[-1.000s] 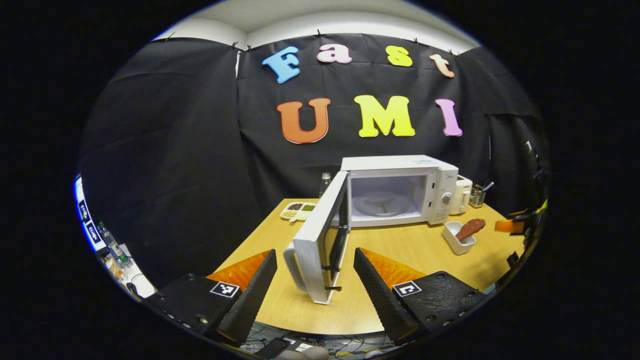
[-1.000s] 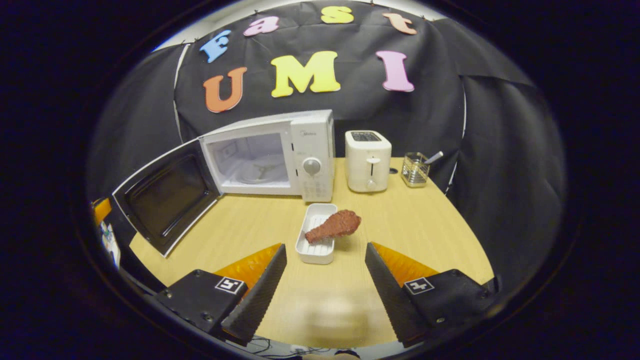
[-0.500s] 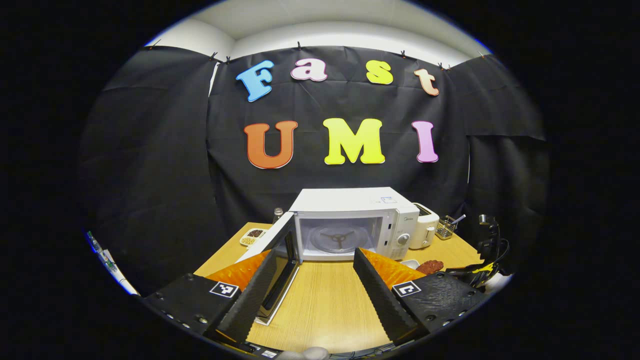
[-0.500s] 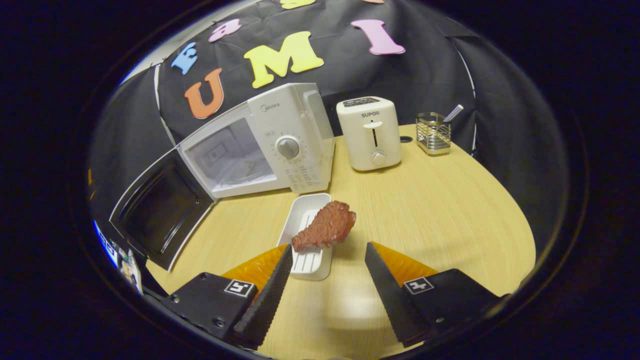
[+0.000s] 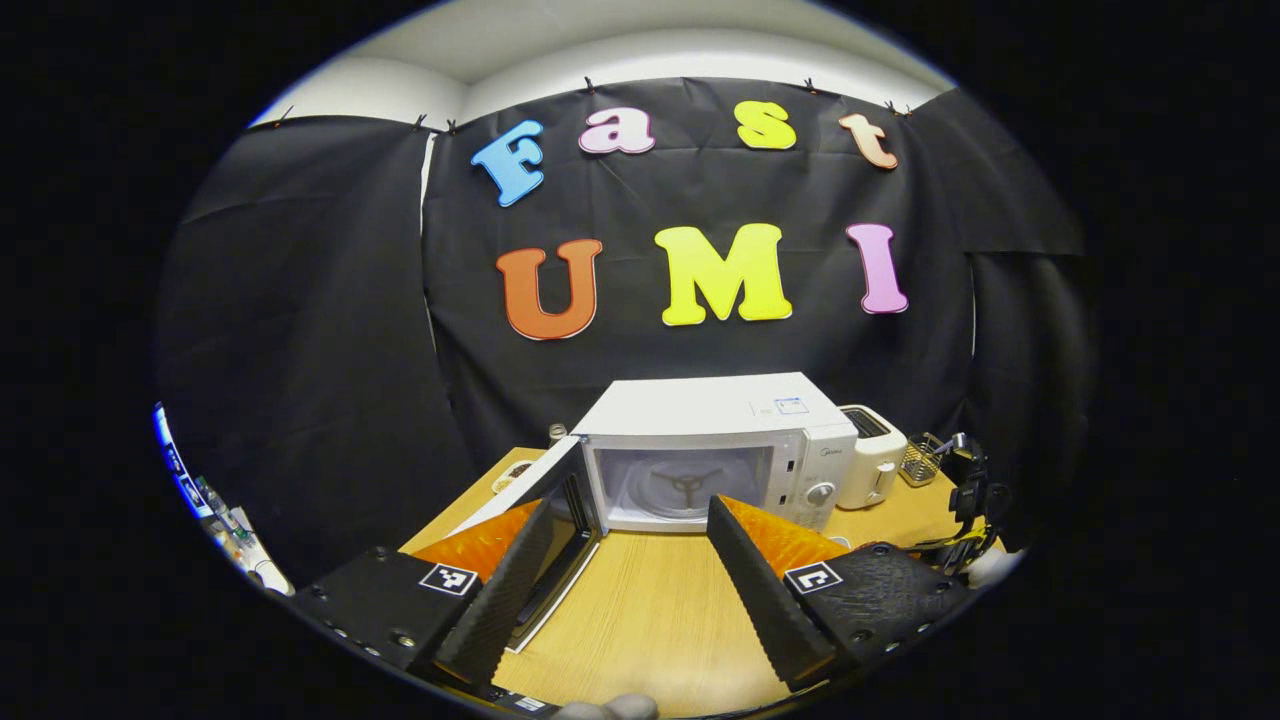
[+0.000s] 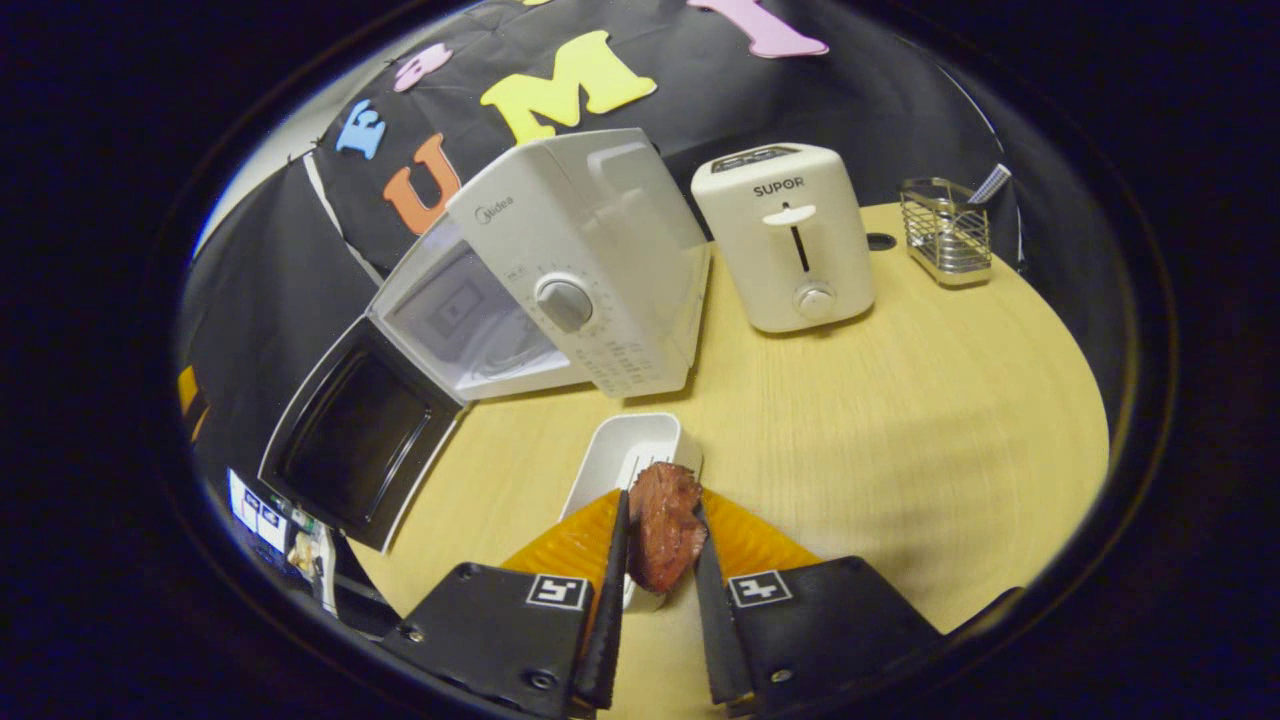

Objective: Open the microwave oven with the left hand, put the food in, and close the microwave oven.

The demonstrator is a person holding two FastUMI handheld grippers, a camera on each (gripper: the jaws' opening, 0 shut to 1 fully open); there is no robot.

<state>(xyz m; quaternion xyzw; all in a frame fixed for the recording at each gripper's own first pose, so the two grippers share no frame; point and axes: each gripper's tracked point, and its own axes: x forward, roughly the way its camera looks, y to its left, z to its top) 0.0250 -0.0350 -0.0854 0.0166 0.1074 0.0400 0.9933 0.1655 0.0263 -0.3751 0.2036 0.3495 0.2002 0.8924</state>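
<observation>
The white microwave (image 5: 720, 440) (image 6: 570, 280) stands at the back of the wooden table with its door (image 5: 540, 500) (image 6: 355, 445) swung wide open to the left; a glass turntable shows inside. My left gripper (image 5: 625, 510) hangs open in front of it, holding nothing. In the right gripper view a brown fried drumstick (image 6: 662, 525) sits over a small white dish (image 6: 615, 465). My right gripper (image 6: 660, 505) is shut on the drumstick, both fingers pressed against its sides.
A white toaster (image 6: 785, 240) (image 5: 872, 465) stands right of the microwave, with a wire utensil holder (image 6: 945, 230) farther right. The wooden table (image 6: 900, 430) has bare room on the right. The other gripper and its cables (image 5: 965, 510) appear at the left gripper view's right edge.
My right gripper moved forward and down onto the dish and shut on the drumstick. My left gripper drew back from the open door and stayed open.
</observation>
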